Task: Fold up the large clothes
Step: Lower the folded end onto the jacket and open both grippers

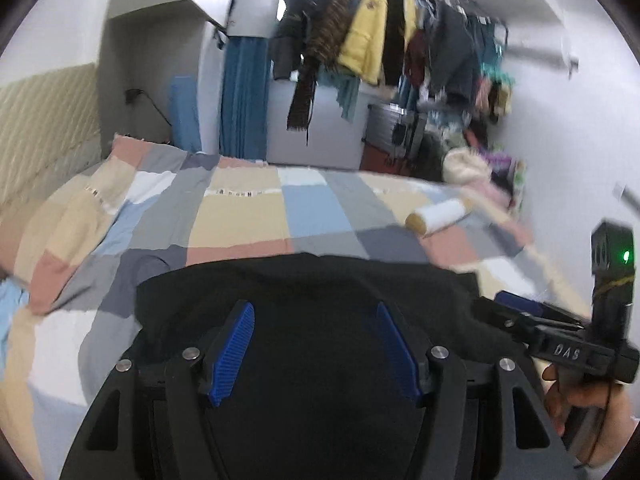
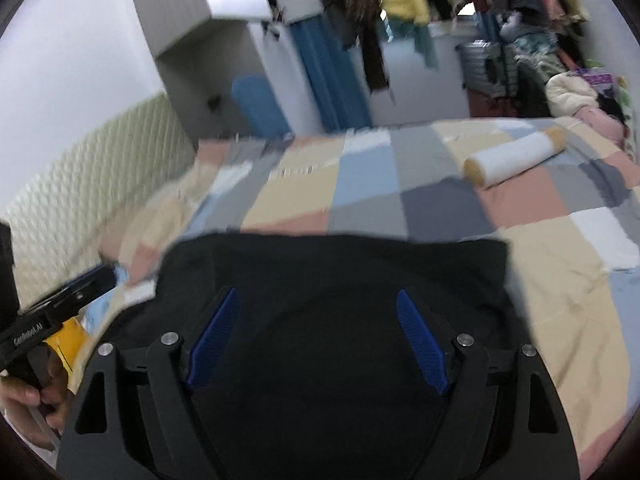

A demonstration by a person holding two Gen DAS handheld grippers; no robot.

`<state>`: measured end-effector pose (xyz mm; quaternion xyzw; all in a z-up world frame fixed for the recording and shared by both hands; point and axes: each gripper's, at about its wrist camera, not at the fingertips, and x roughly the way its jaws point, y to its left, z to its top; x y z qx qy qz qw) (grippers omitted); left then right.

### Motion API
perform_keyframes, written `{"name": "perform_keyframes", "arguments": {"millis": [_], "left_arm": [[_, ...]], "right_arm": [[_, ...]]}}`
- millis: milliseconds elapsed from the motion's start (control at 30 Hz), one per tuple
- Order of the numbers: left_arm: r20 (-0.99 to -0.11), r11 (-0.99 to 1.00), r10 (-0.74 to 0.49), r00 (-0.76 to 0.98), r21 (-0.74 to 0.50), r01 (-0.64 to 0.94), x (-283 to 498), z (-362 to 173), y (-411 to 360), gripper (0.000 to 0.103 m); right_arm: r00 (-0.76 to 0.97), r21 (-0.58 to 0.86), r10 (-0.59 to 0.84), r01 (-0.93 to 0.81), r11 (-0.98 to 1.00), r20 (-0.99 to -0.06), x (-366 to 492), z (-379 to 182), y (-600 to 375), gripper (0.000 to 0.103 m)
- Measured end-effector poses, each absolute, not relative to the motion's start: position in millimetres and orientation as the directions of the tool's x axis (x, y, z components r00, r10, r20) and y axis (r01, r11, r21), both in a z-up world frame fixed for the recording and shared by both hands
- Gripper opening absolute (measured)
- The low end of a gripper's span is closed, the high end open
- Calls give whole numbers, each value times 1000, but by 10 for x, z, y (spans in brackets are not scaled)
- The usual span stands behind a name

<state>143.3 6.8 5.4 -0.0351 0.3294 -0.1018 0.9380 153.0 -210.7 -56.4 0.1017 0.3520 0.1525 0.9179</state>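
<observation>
A black garment point(image 1: 304, 280) lies spread on the patchwork bed, its far edge fairly straight. In the left wrist view my left gripper point(image 1: 314, 312) hovers over it, blue pads point(image 1: 234, 344) wide apart and nothing pinched between them. The right wrist view shows the same black garment point(image 2: 340, 264) under my right gripper point(image 2: 316, 296), which is also open with blue pads point(image 2: 422, 340) spread over the cloth. The other hand-held gripper point(image 1: 560, 336) appears at the right edge of the left view, held by a hand point(image 1: 580, 396). The near part of the garment is hidden by the gripper bodies.
The patchwork bedspread point(image 1: 240, 216) covers the bed. A white roll cushion point(image 2: 516, 156) lies at its far right. A padded wall panel point(image 2: 100, 168) runs along the left. Beyond the bed hang many clothes on a rail point(image 1: 380, 28), beside a blue curtain point(image 1: 244, 96) and a clothes pile point(image 1: 472, 164).
</observation>
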Motion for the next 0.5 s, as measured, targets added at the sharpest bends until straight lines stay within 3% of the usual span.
{"name": "perform_keyframes", "arguments": {"millis": [67, 167, 333, 500], "left_arm": [[-641, 985, -165, 750, -69, 157, 1582, -146, -45, 63], [-696, 989, -144, 704, -79, 124, 1694, -388, -2, 63], [-683, 988, -151, 714, -130, 84, 1782, -548, 120, 63], [-704, 994, -109, 702, -99, 54, 2022, -713, 141, 64]], "right_arm": [[684, 269, 329, -198, 943, -651, 1671, -727, -2009, 81], [660, 238, 303, -189, 953, -687, 1837, -940, -1960, 84], [651, 257, 305, -172, 951, -695, 1919, -1118, -1997, 98], [660, 248, 285, -152, 957, -695, 2089, -1231, -1911, 101]]}}
